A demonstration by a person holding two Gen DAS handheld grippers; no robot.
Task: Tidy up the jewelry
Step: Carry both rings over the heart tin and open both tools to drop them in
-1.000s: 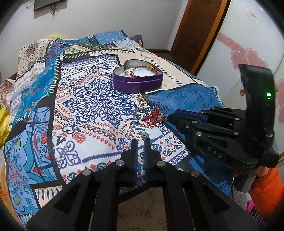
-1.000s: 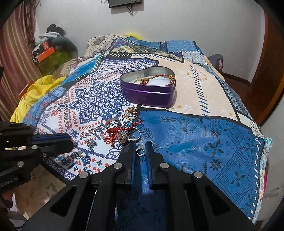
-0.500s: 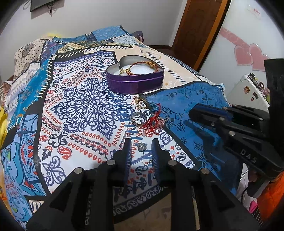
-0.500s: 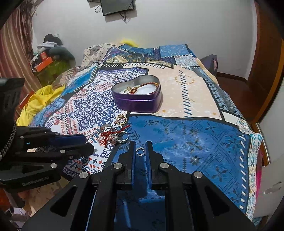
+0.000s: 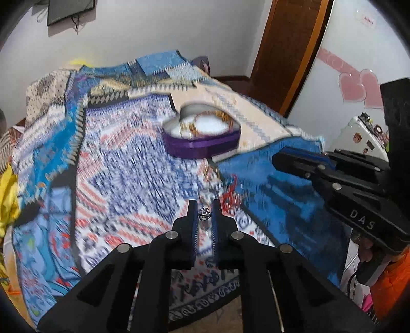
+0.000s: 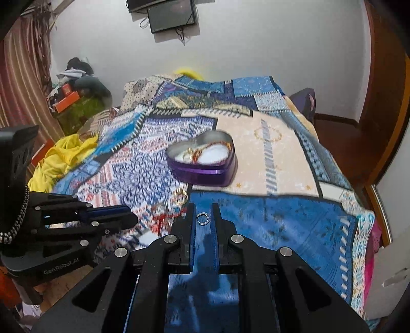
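- Two grippers, each pinching one small piece of jewelry.
- Left gripper (image 5: 204, 213): fingers narrow, clamped on a small silver charm (image 5: 204, 214) held at the tips, above the bed.
- Right gripper (image 6: 203, 219): fingers narrow, clamped on a silver ring (image 6: 203, 219) at the tips, above the blue patch of the bedspread.
- In the left wrist view the right gripper (image 5: 276, 160) shows at right, out over the blue patch; in the right wrist view the left gripper (image 6: 133, 217) shows at left, beside the loose pile.
- One tin (image 6: 205, 174): purple, heart-shaped, open top, standing on the bedspread (image 6: 282, 230) near the middle of the bed, well apart from both grippers.
- In the tin: white padding, a gold piece and a red-and-gold bracelet (image 6: 202, 151) lying across it; exact count blurred, cannot tell.
- Loose on the bedspread between tin and grippers: one gold ring (image 6: 179, 196), one red cord piece (image 6: 166, 219), some silver bits next to it, too blurred to count.
- Left wrist view heavily motion-blurred; the loose pile is only a red smear (image 5: 229, 194) there.
- One yellow cloth (image 6: 64, 156) at the left edge of the bed.
- One screen (image 6: 171, 16) on the wall behind the bed.
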